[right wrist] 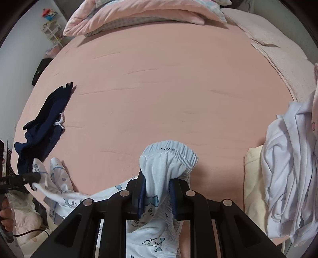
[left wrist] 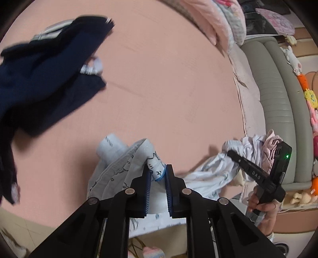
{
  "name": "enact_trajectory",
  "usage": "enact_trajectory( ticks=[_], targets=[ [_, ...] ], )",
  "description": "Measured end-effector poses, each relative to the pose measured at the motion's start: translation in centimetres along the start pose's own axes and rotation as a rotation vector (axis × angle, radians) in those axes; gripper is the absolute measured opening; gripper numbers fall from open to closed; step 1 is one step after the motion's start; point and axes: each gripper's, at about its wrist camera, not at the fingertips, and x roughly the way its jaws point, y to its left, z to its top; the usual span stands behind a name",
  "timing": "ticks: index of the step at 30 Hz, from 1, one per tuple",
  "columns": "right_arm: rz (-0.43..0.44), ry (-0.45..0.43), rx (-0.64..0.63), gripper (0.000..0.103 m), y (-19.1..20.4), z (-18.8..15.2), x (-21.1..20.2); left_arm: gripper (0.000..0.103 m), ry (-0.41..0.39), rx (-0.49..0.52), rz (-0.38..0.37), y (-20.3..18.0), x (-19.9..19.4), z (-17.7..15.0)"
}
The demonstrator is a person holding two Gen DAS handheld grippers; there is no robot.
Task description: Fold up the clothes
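A pair of light blue printed trousers (left wrist: 119,168) hangs between my two grippers over the near edge of the pink bed (left wrist: 169,79). My left gripper (left wrist: 158,174) is shut on a cuff end of the trousers. My right gripper (right wrist: 157,186) is shut on the elastic waistband (right wrist: 171,152), which bunches up above the jaws. In the left wrist view the right gripper (left wrist: 258,168) shows at the right, held by a hand. In the right wrist view the left gripper (right wrist: 29,178) shows at the far left, clamped on the trousers' cloth (right wrist: 59,184).
A dark navy garment (right wrist: 45,123) lies crumpled at the bed's left side, also in the left wrist view (left wrist: 49,69). A pile of white and cream clothes (right wrist: 288,168) sits at the right. Folded pink bedding (right wrist: 139,13) lies at the far end. A grey headboard (left wrist: 278,99) with plush toys stands at the right.
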Motion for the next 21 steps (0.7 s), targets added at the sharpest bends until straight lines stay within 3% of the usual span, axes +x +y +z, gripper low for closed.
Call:
enact_trajectory(
  ticks=[12, 21],
  targets=[
    [-0.004, 0.021, 0.057, 0.019, -0.7, 1.5, 0.7, 0.012, -0.046, 0.042, 0.046, -0.2, -1.5, 3.8],
    [0.017, 0.062, 0.170, 0.019, -2.8, 3.1, 1.3, 0.012, -0.110, 0.118, 0.150, -2.6, -0.8, 5.8]
  ],
)
